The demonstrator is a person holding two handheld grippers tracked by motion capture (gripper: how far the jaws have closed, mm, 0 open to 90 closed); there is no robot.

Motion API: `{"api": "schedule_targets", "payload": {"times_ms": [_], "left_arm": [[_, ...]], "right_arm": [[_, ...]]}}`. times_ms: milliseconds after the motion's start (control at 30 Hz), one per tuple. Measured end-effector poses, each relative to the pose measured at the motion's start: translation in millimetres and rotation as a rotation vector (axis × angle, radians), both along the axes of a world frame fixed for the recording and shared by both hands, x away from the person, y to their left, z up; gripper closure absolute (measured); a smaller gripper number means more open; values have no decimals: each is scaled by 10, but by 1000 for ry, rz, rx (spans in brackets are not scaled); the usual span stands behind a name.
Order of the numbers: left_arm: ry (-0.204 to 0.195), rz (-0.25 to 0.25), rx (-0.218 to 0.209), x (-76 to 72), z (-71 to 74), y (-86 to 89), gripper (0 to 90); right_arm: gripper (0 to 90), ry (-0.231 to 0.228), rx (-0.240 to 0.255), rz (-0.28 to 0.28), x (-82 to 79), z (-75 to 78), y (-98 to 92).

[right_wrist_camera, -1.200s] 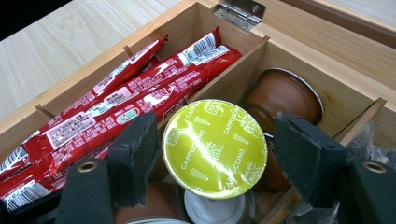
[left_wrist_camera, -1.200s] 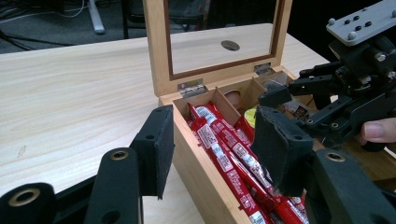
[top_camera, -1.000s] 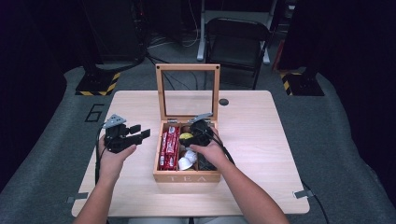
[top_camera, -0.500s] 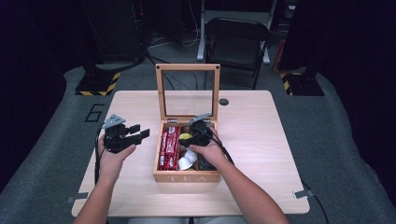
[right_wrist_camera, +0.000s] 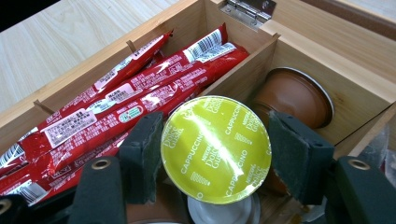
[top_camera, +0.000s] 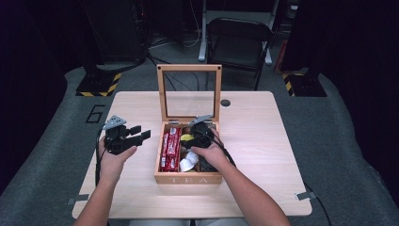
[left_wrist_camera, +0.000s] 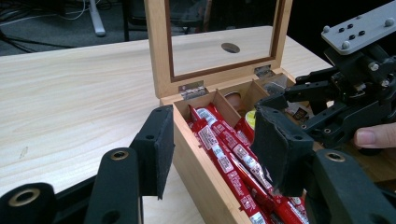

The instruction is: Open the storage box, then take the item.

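Yellow-green foil of a cappuccino capsule (right_wrist_camera: 215,148) sits between the pads of the right gripper (right_wrist_camera: 212,156), and compared with one second ago the jaws have just been closing around it; both pads now seem to meet its rim, so the capsule looks pinched. It sits in the middle compartment of the wooden tea box (top_camera: 188,178), above a white capsule (top_camera: 189,162) and in front of a brown capsule (right_wrist_camera: 292,95). Red stick packets (right_wrist_camera: 116,109) fill the left compartment as before. The left gripper (top_camera: 129,136) has not changed: it hovers beside the box's left wall with jaws half spread and nothing between them. The box's glass lid (top_camera: 189,89) stands upright as before. Everything rests on a pale wooden table (top_camera: 263,136) with a small dark hole (top_camera: 226,102) near the far edge. Around it there is grey floor, a black chair (top_camera: 240,42) and yellow-black striped tape (top_camera: 101,84) in a dark room.
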State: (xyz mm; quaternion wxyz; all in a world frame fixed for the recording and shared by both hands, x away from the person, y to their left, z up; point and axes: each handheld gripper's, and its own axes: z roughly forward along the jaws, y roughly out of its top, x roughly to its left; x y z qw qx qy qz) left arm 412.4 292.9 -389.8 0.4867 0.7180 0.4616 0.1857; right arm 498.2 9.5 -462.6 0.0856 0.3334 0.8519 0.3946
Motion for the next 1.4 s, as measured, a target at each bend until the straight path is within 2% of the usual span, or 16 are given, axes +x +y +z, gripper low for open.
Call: {"api": "schedule_targets", "payload": {"times_ms": [67,100,167,200,367,433,633,667,733,767,833,1000,1167,1267,1400], "left_arm": [[0,-1,1,0,-1,4,481],[-1,0,0,0,-2,5,482],[-1,-1,0,0,-1,4,482],[-1,0,0,0,-1,4,482],[-1,1,-2,1,-6,-1,482],[-1,2,-2,4,-9,-4,482],[-1,-1,-3,16,-10,0,482],[-2,-1,-3,18,-10,0,481],[0,-1,-6,20,-9,-7,482],[1,-2,-7,21,-10,-11,481],[2,-7,-4,26,-10,-17,482],[8,-5,-9,35,-23,-32,481],[9,-4,-4,43,-33,-39,482],[12,-5,-1,44,-35,-37,481],[15,-4,1,41,-45,-35,482]], "right_arm": [[373,2,-10,6,-11,18,-1],[373,17,-3,-8,-32,30,9],[373,-14,-9,3,-26,40,10],[373,4,-9,-4,-43,55,13],[373,-32,0,7,-36,92,5],[373,-23,1,2,-53,121,5],[373,-65,11,12,-76,214,-15],[373,-59,13,6,-90,231,-21],[374,-76,15,14,-90,248,-38],[374,-59,17,-1,-107,260,-42],[374,-75,16,7,-98,272,-61],[374,-81,25,3,-112,329,-105],[374,-108,22,7,-124,441,-145],[374,-119,39,-3,-123,499,-193],[374,-125,29,-15,-114,544,-263]]}}
